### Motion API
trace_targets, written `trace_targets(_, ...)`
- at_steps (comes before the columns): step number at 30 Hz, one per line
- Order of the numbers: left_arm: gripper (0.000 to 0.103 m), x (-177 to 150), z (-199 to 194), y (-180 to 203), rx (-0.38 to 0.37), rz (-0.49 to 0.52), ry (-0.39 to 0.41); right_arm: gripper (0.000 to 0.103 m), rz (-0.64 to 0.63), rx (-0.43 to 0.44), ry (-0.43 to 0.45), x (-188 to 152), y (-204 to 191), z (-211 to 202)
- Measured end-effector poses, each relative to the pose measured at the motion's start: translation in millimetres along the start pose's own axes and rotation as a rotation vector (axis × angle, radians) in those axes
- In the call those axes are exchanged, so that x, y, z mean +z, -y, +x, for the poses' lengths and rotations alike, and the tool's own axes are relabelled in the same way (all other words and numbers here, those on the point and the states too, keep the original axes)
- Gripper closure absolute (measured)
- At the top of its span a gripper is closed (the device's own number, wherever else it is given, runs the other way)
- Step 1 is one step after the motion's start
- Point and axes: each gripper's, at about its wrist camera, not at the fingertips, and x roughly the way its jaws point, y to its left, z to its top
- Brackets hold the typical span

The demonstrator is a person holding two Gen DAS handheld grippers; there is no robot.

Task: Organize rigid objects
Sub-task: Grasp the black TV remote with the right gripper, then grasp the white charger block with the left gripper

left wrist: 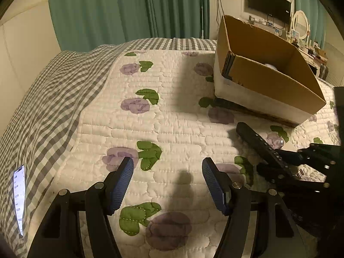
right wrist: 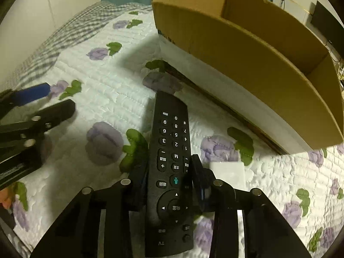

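My right gripper [right wrist: 169, 167] is shut on a black TV remote [right wrist: 169, 150], held lengthwise above the quilt, its far end pointing toward the open cardboard box [right wrist: 247, 49]. In the left wrist view the remote [left wrist: 258, 144] and right gripper [left wrist: 286, 161] show at the right, in front of the box [left wrist: 268, 79]. My left gripper [left wrist: 167, 165] is open and empty over the flowered quilt [left wrist: 172, 116]; it also shows at the left of the right wrist view [right wrist: 51, 99]. A pale object [left wrist: 271, 66] lies inside the box, mostly hidden.
A lit phone [left wrist: 19, 197] lies on the checked sheet [left wrist: 53, 99] at the left edge of the bed. A small white flat object [right wrist: 228, 172] lies on the quilt by the right gripper. Green curtains [left wrist: 129, 10] and a dresser with a TV [left wrist: 268, 4] stand behind.
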Motion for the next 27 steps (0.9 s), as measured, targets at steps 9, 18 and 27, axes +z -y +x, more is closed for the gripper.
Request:
trace_targets(9,0.034,6,-21,21,-0.031,0.023,0.019,0.083,0.031,-0.005,0.082,-7,28,-66)
trace_targets(18,0.034,9,-29,80,-0.120,0.064,0.004,0.083,0.160,-0.060,0.127,-43,89,-106)
trace_targets(27,0.034,7,-8,145,-0.188,0.135,-0.055,0.083,0.265,-0.056,0.138,-62,130,-100)
